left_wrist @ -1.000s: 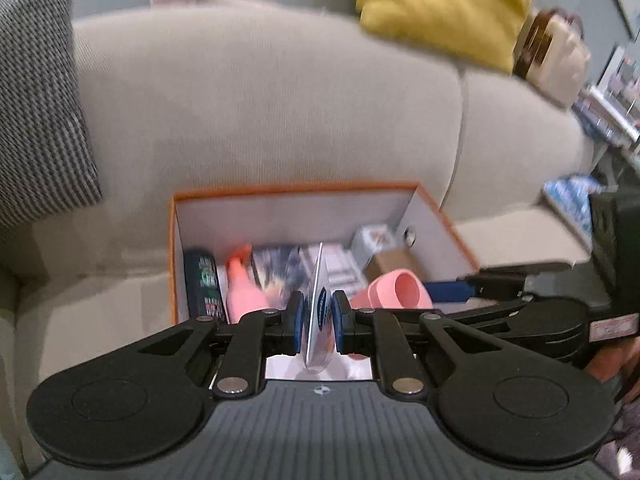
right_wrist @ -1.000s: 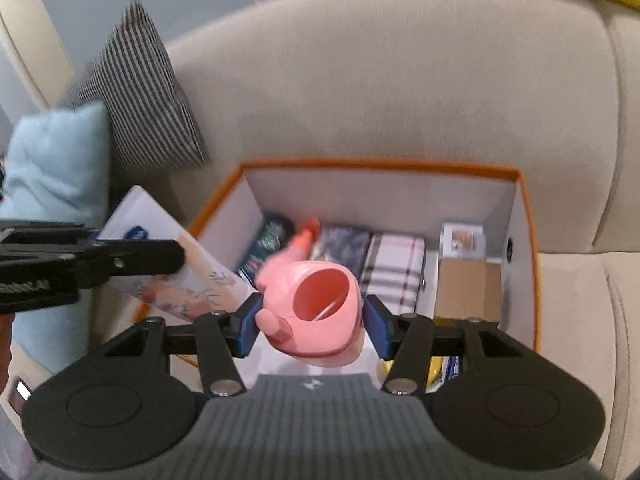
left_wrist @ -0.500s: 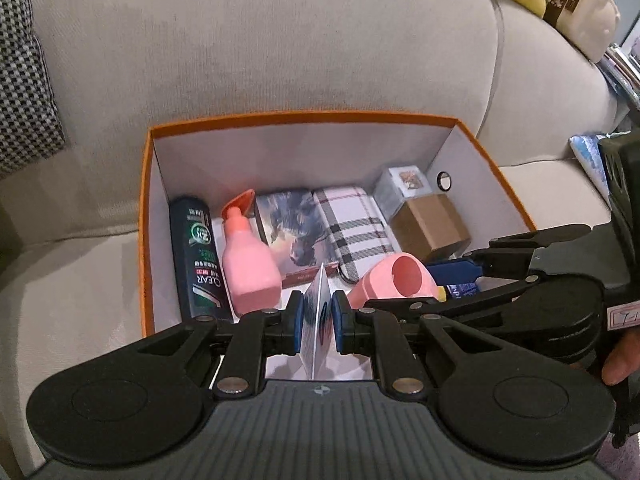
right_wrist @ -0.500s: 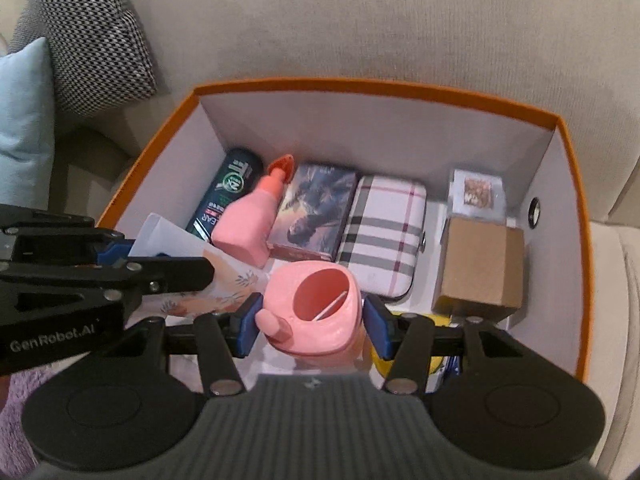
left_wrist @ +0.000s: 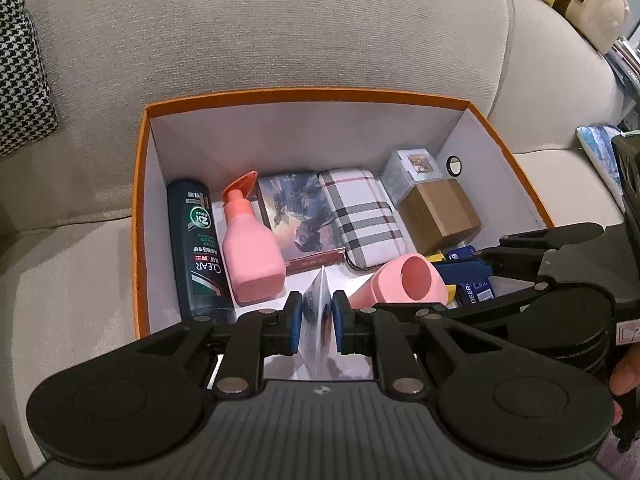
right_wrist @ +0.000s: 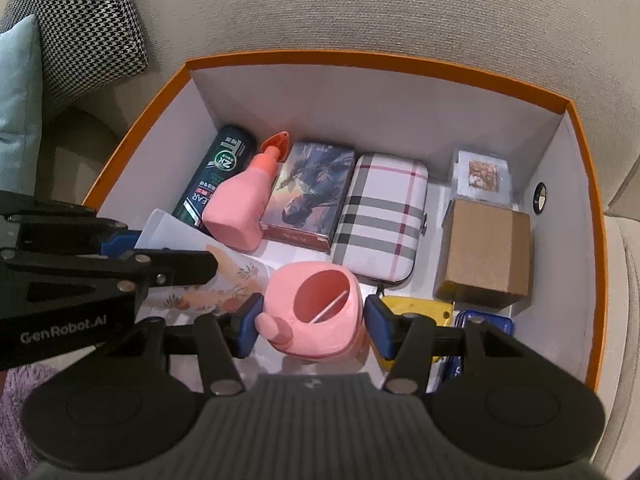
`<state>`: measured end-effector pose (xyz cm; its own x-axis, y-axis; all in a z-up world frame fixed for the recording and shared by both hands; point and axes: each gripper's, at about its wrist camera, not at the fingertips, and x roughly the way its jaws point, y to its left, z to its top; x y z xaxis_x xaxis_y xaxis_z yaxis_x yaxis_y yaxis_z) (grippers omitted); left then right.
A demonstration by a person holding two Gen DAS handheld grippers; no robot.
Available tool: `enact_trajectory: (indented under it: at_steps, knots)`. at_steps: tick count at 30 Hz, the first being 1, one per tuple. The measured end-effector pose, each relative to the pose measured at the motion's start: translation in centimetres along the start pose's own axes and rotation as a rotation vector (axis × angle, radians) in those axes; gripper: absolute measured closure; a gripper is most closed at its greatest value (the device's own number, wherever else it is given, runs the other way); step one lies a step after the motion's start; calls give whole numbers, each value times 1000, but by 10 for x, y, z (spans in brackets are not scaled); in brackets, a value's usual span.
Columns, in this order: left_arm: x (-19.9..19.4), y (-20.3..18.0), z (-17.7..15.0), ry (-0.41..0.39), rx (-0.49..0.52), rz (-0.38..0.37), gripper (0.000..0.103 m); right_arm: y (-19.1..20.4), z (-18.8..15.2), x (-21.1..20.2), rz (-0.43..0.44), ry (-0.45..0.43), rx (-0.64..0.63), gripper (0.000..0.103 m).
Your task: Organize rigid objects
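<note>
An orange-rimmed white box (left_wrist: 304, 94) (right_wrist: 360, 60) sits on a beige sofa. My left gripper (left_wrist: 316, 320) (right_wrist: 160, 256) is shut on a thin flat packet (left_wrist: 318, 308) with a floral print (right_wrist: 224, 276), held edge-on over the box's near left part. My right gripper (right_wrist: 315, 326) (left_wrist: 440, 288) is shut on a pink cup (right_wrist: 316, 312) (left_wrist: 404, 280), mouth tilted up, over the near middle. Lying in the box are a dark shampoo bottle (left_wrist: 196, 240), a pink spray bottle (left_wrist: 248, 248), a picture-covered book (left_wrist: 300, 216), a plaid case (left_wrist: 364, 216) and a brown carton (left_wrist: 440, 216).
A small clear box (right_wrist: 482, 174) stands in the far right corner. A yellow item (right_wrist: 416, 308) and a blue item (right_wrist: 492, 322) lie near the right gripper. A houndstooth cushion (right_wrist: 80, 28) and a light blue cushion (right_wrist: 20, 92) sit left of the box.
Both grippers have sunk and tipped down over the box, which now fills the views. The packet and the pink cup stay gripped as before.
</note>
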<state>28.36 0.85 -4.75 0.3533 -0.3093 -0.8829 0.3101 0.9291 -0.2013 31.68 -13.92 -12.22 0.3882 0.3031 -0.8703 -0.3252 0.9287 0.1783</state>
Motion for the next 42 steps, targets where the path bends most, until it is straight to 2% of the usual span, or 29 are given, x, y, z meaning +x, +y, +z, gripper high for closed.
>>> enact_trajectory:
  at_steps: [2,4,9,13,14,18,19,21,23,26,31,33,37,42]
  knots:
    - [-2,-2,0,-13,6,7,83,0,-1,-1,3,-2,-5,45]
    - [-4,-4,1,-22,9,0,77,2,-2,-5,11,-14,-19,36]
    - [-6,-8,2,-22,16,0,77,7,-3,-15,-1,-40,-65,34]
    - [-21,-11,1,-55,20,16,64,8,-4,-30,-6,-70,-75,29]
    - [-30,-13,0,-78,29,21,59,8,-5,-36,-7,-85,-83,29]
    - [-67,-19,-3,-183,35,50,49,12,-9,-70,-32,-176,-105,24]
    - [-80,-22,-5,-227,32,66,49,13,-11,-80,-38,-202,-105,23]
    - [-105,-29,-10,-328,38,115,41,14,-17,-103,-49,-270,-98,18]
    - [-132,-40,-19,-444,58,175,29,14,-25,-126,-60,-346,-87,14]
    - [-162,-48,-27,-545,39,226,17,16,-37,-157,-86,-445,-78,8]
    - [-201,-63,-51,-727,-25,277,10,24,-64,-202,-143,-605,-60,2]
    - [-212,-69,-60,-760,-40,288,1,28,-77,-216,-160,-662,-47,2]
    - [-220,-80,-76,-778,-41,330,1,38,-100,-232,-182,-729,-26,2]
    - [-206,-85,-96,-750,-64,411,1,48,-123,-234,-208,-732,1,2]
